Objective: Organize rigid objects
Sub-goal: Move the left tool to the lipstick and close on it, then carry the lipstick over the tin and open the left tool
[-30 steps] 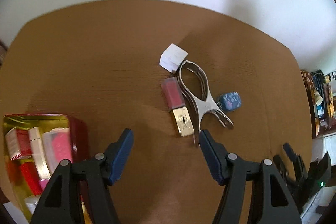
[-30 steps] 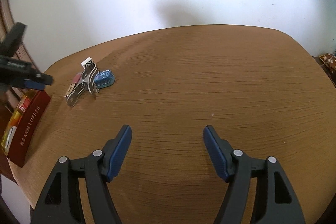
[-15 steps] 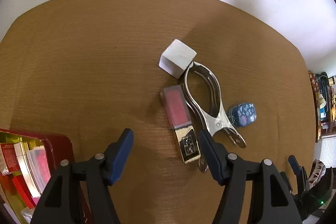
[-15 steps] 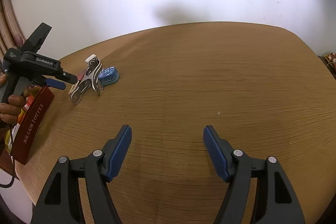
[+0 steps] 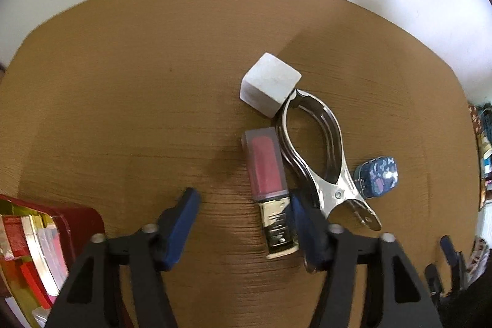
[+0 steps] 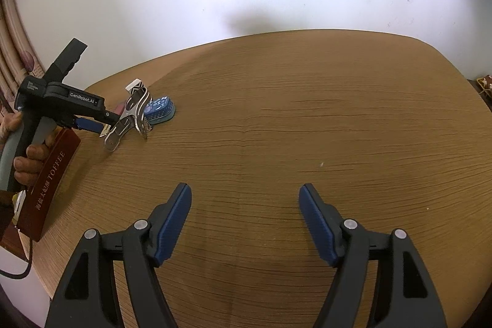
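A pink lip gloss tube point(image 5: 266, 165) with a gold cap lies on the brown table point(image 5: 123, 100), beside a metal spring clamp point(image 5: 316, 149), a white cube point(image 5: 270, 82) and a small blue patterned tin point(image 5: 376, 177). My left gripper point(image 5: 243, 195) points steeply down over the gloss's gold cap. Its jaws are closing with the cap between them, the right pad beside the cap and the left pad still apart. In the right wrist view the left gripper point(image 6: 89, 123) reaches the same cluster by the clamp point(image 6: 129, 119). My right gripper point(image 6: 245, 189) hangs open over bare table, holding nothing.
A red tin box point(image 5: 80, 220) with several cosmetics boxes inside stands at the table's left edge; its side reads TOFFEE point(image 6: 49, 177). A hand point(image 6: 27, 156) holds the left gripper's handle. A white wall runs behind the table, and cluttered shelves point(image 5: 486, 143) stand at the far right.
My left gripper dropped lower and closer to the lip gloss, and its jaws narrowed around the gold cap. The red box slid toward the left edge of its view. The right gripper stayed still.
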